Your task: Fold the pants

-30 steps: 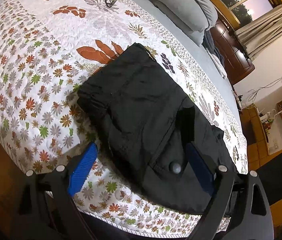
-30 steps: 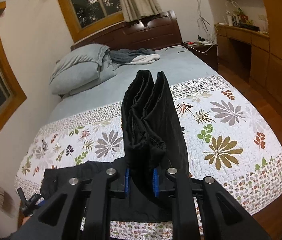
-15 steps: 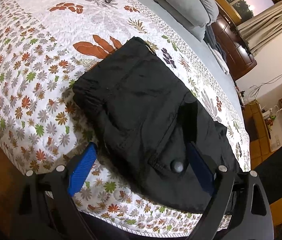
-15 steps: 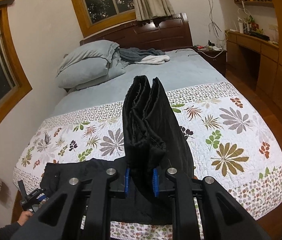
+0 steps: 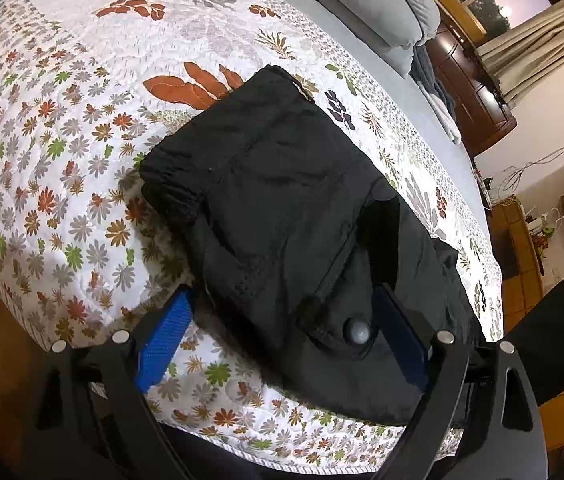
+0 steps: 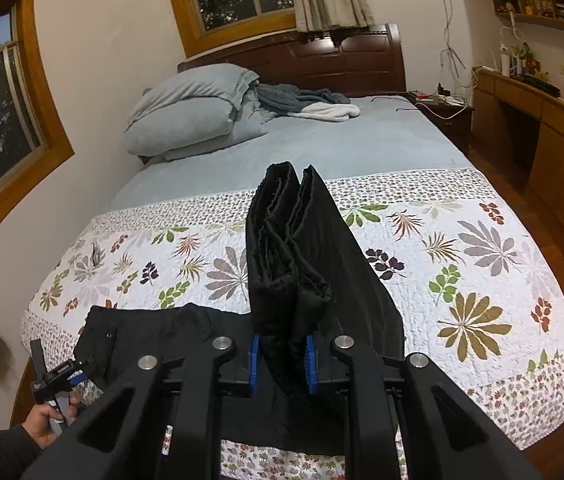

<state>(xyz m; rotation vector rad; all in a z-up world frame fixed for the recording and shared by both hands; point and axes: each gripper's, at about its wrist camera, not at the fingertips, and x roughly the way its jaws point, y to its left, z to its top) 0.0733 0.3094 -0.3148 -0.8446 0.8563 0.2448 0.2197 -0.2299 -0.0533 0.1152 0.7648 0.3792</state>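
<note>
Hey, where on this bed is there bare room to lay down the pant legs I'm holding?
Free: quilt right of the raised pant legs, to the bed's edge; quilt between the legs and the small dark item; grey sheet below the pillows. Crowded: near-left corner, with the pants' top and left claw.

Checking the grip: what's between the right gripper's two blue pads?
A bunched black fold of the pants, clamped by the right gripper and standing up from it, in the right wrist view.
</note>
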